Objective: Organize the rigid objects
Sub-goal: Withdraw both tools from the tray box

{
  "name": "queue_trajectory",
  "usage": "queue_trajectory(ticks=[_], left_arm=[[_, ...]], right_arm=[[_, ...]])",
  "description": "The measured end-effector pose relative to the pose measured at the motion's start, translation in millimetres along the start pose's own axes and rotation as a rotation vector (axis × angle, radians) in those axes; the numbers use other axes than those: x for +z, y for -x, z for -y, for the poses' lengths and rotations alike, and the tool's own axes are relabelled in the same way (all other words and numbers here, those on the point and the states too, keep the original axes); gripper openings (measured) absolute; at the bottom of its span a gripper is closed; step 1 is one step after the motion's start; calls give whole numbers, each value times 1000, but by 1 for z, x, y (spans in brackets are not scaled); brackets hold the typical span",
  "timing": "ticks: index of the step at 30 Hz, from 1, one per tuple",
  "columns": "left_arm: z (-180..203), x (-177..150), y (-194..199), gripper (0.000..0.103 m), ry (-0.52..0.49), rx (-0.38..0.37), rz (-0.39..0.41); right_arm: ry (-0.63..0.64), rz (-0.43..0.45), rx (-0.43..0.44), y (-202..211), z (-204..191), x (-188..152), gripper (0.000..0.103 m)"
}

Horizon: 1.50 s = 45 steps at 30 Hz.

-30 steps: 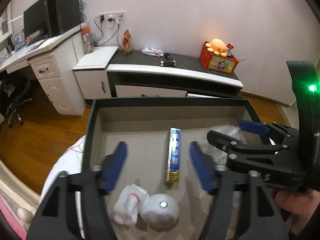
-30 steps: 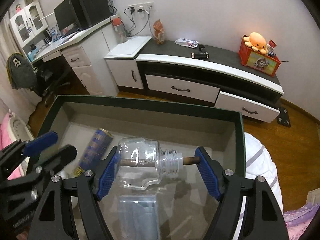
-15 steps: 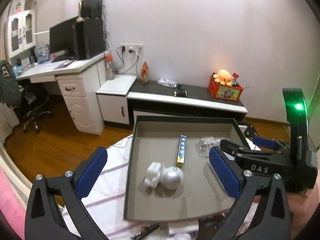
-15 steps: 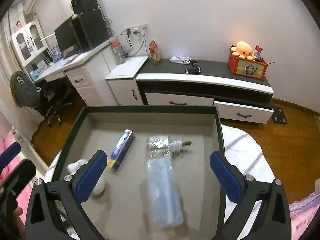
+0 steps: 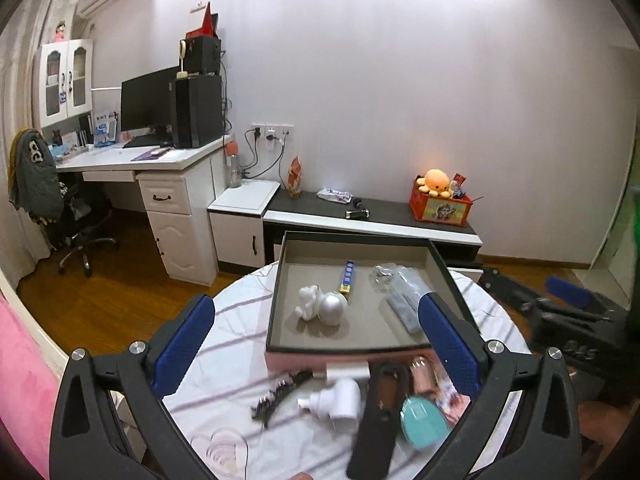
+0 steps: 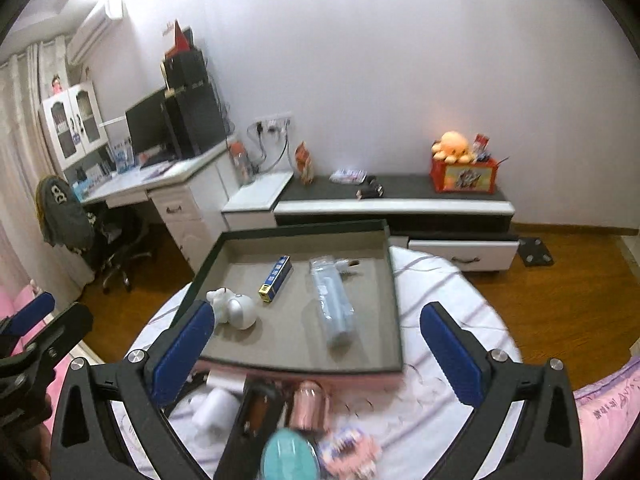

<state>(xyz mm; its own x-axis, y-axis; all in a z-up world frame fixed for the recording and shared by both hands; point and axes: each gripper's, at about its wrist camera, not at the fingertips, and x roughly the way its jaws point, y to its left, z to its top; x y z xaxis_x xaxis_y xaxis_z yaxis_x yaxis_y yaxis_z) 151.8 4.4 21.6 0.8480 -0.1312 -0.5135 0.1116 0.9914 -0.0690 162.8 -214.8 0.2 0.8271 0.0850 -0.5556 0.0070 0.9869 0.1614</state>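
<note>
A dark-rimmed box tray (image 5: 276, 292) (image 6: 396, 300) on the round table holds a white and silver toy (image 5: 326, 308) (image 6: 234, 308), a blue and gold stick box (image 5: 347, 276) (image 6: 276, 274) and a clear plastic-wrapped item (image 5: 400, 292) (image 6: 332, 300). In front of the tray lie a white bottle (image 5: 340, 400), a black hair clip (image 5: 280, 392), a long black case (image 5: 380, 408), a teal object (image 5: 420, 420) (image 6: 290, 456) and a pink bottle (image 6: 308, 404). My left gripper (image 5: 316, 354) and right gripper (image 6: 320, 356) both stand open and empty, pulled back above these loose items.
The table (image 5: 232, 344) wears a white striped cloth. Behind it stand a low dark TV cabinet (image 5: 380, 220) with a red toy box (image 5: 440, 206), a white desk (image 5: 160, 168) with a monitor, and an office chair (image 5: 76, 216). Pink fabric (image 6: 608, 412) lies at the right.
Both grippers opened wide, let go of the stick box and the clear item in the tray, and drew back and up. The loose items in front of the tray came into view.
</note>
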Motion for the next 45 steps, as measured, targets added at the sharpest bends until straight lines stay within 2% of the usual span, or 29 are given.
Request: queue_trajectory(ticks=[8, 14, 20, 31, 37, 45], left_arm=[[11, -25, 46, 103, 1, -5, 26], [11, -40, 60, 103, -13, 18, 23], [7, -54, 67, 103, 2, 23, 7], [4, -65, 75, 103, 3, 32, 14], [-4, -72, 66, 103, 31, 27, -22], [-6, -76, 63, 103, 28, 26, -30]], right_arm=[[33, 128, -35, 88, -3, -28, 103], [36, 161, -46, 119, 0, -58, 103], [43, 121, -44, 123, 0, -79, 103], [57, 120, -38, 122, -6, -82, 103], [55, 93, -52, 117, -2, -85, 103], [65, 80, -46, 111, -6, -86, 103]])
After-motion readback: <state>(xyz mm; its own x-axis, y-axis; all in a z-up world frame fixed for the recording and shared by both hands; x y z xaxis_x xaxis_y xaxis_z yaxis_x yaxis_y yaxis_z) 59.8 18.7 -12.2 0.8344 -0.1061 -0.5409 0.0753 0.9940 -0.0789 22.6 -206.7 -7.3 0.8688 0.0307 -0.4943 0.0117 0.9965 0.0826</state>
